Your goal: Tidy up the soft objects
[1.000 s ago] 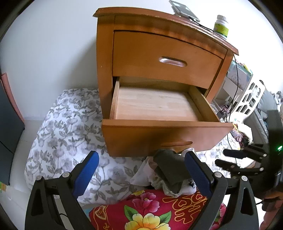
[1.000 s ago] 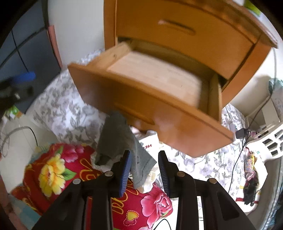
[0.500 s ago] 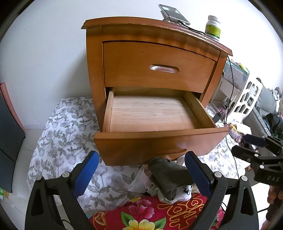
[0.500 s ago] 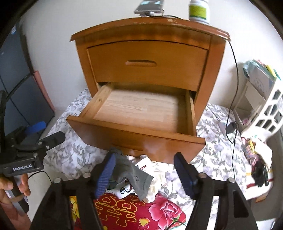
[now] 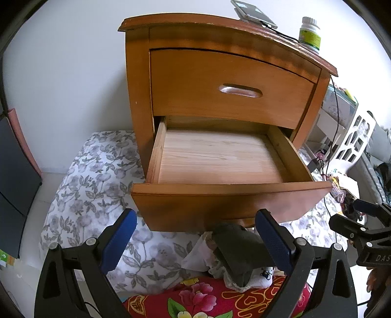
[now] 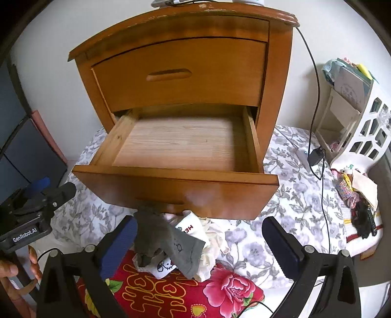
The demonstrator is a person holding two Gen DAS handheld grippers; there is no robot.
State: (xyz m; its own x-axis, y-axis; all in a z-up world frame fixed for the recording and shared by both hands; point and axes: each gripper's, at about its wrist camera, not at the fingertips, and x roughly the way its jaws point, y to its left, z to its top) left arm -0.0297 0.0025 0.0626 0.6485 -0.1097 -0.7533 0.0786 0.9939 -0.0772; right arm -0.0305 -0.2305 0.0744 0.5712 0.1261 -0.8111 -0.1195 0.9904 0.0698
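Observation:
A grey sock (image 6: 166, 239) lies on a small heap of white socks (image 6: 195, 230) just under the front of the open bottom drawer (image 6: 176, 175), which holds nothing. My right gripper (image 6: 199, 225) hovers above the heap. Its jaws are opening wide; the pads touch nothing, though the grey sock lies near the left finger. In the left wrist view the grey sock (image 5: 239, 252) sits low between the spread fingers of my left gripper (image 5: 195, 220), which is open and holds nothing. The drawer front (image 5: 220, 203) is close ahead.
The wooden nightstand (image 5: 136, 85) carries a phone (image 5: 254, 12) and a pill bottle (image 5: 309, 34). A black cable (image 6: 315, 97) hangs at its right side. A grey floral sheet (image 5: 92, 190), a red floral cushion (image 6: 220, 288) and a white basket (image 6: 366, 127) surround the heap.
The right gripper's jaws have spread from narrow to wide, and it has rolled level and drawn back from the drawer. The left gripper stays open and almost still.

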